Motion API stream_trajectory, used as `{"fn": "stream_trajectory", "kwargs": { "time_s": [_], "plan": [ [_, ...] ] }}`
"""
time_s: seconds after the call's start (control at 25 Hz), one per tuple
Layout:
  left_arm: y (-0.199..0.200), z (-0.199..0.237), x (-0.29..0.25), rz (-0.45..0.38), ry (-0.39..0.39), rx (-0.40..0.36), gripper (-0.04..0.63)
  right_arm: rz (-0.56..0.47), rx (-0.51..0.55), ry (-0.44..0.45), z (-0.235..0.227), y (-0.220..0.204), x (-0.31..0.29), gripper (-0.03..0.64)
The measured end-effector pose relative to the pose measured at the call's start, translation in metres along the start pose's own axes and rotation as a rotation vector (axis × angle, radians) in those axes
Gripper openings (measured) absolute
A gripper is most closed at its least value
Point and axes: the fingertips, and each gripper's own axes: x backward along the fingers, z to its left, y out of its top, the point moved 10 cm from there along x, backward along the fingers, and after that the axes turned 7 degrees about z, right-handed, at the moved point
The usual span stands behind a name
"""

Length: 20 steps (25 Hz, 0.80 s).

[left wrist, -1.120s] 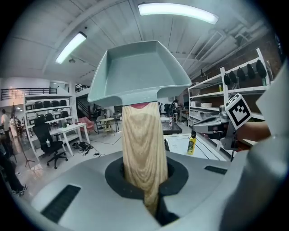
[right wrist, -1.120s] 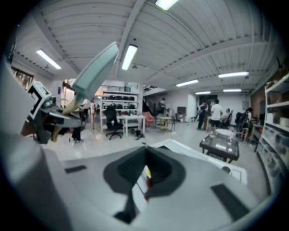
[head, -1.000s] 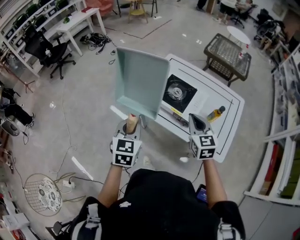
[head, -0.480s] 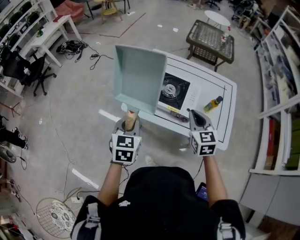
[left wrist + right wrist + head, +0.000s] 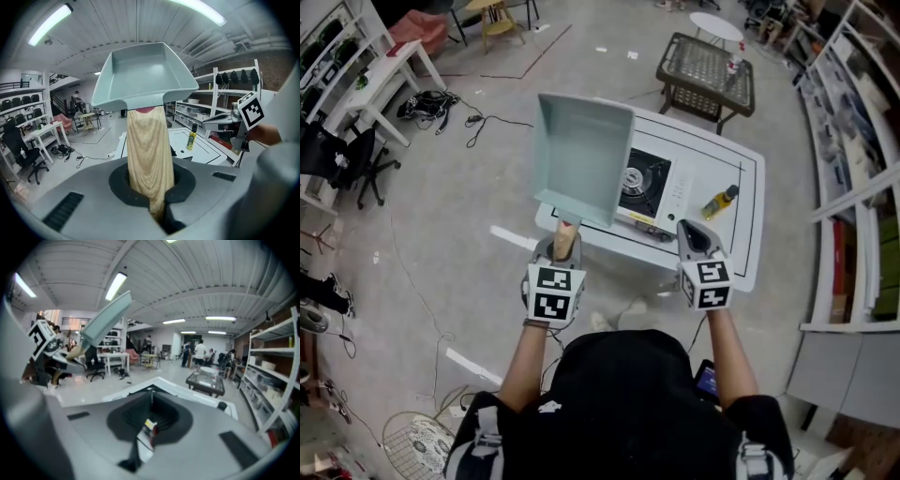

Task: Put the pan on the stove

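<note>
Pan (image 5: 584,155), pale teal and rectangular with a wooden handle (image 5: 566,239), is held in the air, not on the stove (image 5: 645,183). Its long axis runs away from the person: handle end nearest the body, pan body ahead of it. In the right gripper view the pan (image 5: 107,318) slopes, handle end low and far edge high. From the head view the pan's open face shows. It hangs over the near left edge of the white tabletop (image 5: 741,225) and covers the left part of the stove. Left claw (image 5: 563,251) is pinched on the handle; in the left gripper view the wood (image 5: 150,159) passes through the round notch between the closed jaws. Right claw (image 5: 694,240) is over the tabletop's near edge, pressed together and holding nothing. An oil bottle (image 5: 719,201) lies on the tabletop to the right of the stove.
</note>
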Motion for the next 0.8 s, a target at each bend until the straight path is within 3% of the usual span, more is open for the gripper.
{"fn": "stream_trajectory", "kwargs": {
  "time_s": [0.4, 0.8],
  "plan": [
    [0.01, -0.018, -0.04, 0.063, -0.014, -0.04, 0.025, 0.018, -0.002, -0.011, -0.026, -0.003, -0.009, 0.035],
    [0.007, -0.039, -0.095, 0.229, -0.038, -0.083, 0.025, 0.05, -0.008, -0.01, -0.055, -0.012, -0.015, 0.035]
  ]
}}
